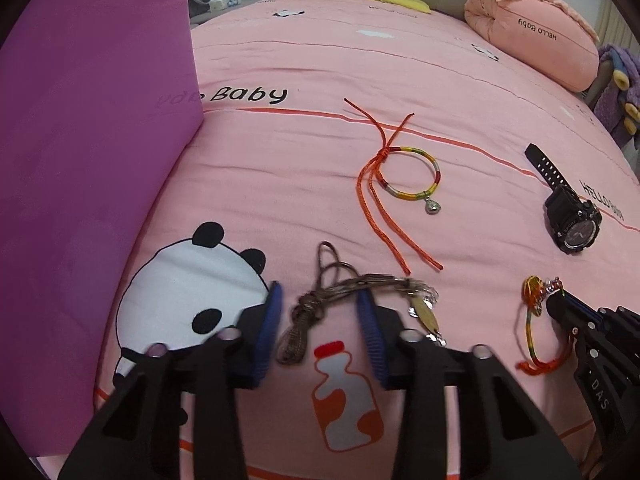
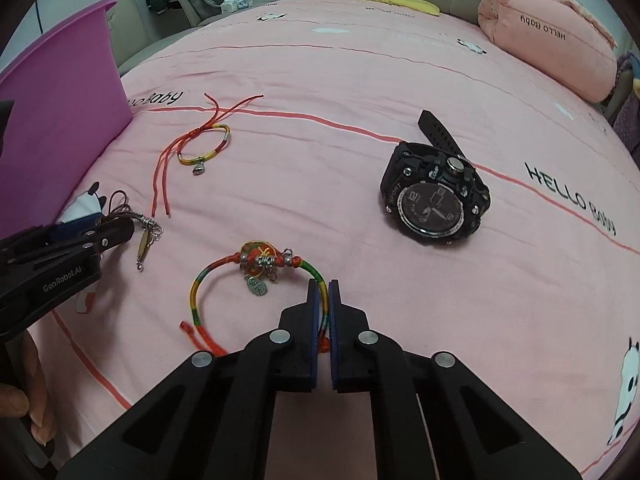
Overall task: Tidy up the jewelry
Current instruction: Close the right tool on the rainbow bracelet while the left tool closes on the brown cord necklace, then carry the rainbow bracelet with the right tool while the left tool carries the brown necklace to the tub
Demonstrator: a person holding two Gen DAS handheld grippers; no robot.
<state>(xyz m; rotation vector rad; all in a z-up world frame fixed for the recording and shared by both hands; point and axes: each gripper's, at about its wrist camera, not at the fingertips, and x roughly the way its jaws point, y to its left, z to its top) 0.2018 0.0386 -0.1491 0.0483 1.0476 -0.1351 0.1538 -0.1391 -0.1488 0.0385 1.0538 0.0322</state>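
Pink bedsheet (image 1: 320,80) w/ panda prints fills the left wrist view; purple box (image 1: 88,140) stands at left edge, prob. where the jewelry is meant to go. Left gripper (image 1: 320,308) has its jaws spread wide, straddling a brown cord necklace (image 1: 308,312) w/ metal charms lying on the sheet, nothing pinched yet; looks lined up to close on it. Beyond it lie an orange-string bracelet (image 1: 404,176) w/ small bell and a black watch (image 1: 572,216) far right, both loose. Right wrist view, same sheet: right gripper (image 2: 325,286) has its jaws nearly together, clamped on the cord of a rainbow bracelet (image 2: 256,268) w/ round charm, rest of the loop lying on the sheet. Gripping the thin cord rather than the bulky charm cluster prob. gives a surer hold. Watch sits apart to the right, purple box far left.
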